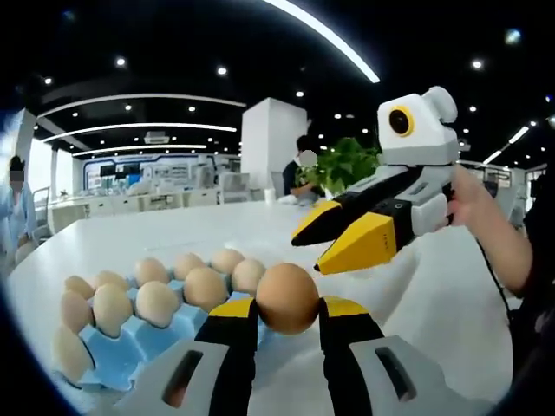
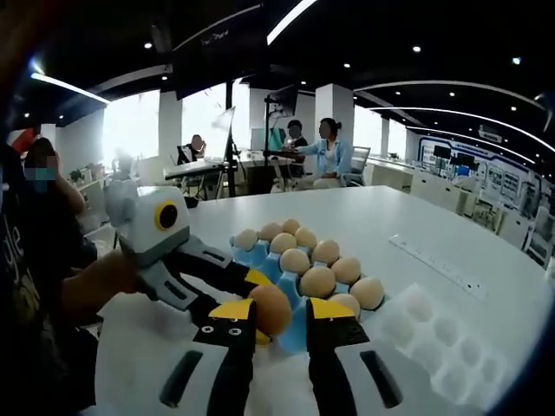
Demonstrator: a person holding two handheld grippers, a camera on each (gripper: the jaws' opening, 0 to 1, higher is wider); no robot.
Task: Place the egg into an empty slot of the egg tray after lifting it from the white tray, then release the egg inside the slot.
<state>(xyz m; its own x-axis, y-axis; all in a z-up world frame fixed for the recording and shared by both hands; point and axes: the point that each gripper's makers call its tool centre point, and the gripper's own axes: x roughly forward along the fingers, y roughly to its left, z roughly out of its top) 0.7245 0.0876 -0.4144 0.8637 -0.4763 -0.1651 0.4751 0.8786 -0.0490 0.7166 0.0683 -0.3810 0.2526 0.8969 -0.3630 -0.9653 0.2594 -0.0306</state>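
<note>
My left gripper (image 1: 288,314) clasps a smooth brown oval egg (image 1: 287,297) beside the moulded blue egg tray (image 1: 121,351); my right gripper (image 2: 276,322) gapes unladen.

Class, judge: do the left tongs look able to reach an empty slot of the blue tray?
Probably yes: left tongs hold the egg beside the blue tray; its near cups look bare, nothing between.

The left gripper (image 1: 287,305) is clamped on an egg (image 1: 287,297), its yellow-tipped jaws pressing either side. The right gripper (image 1: 323,245) hangs just beyond it, jaws slightly parted (nothing between them), gripped by a bare hand (image 1: 473,201) and forearm.
</note>
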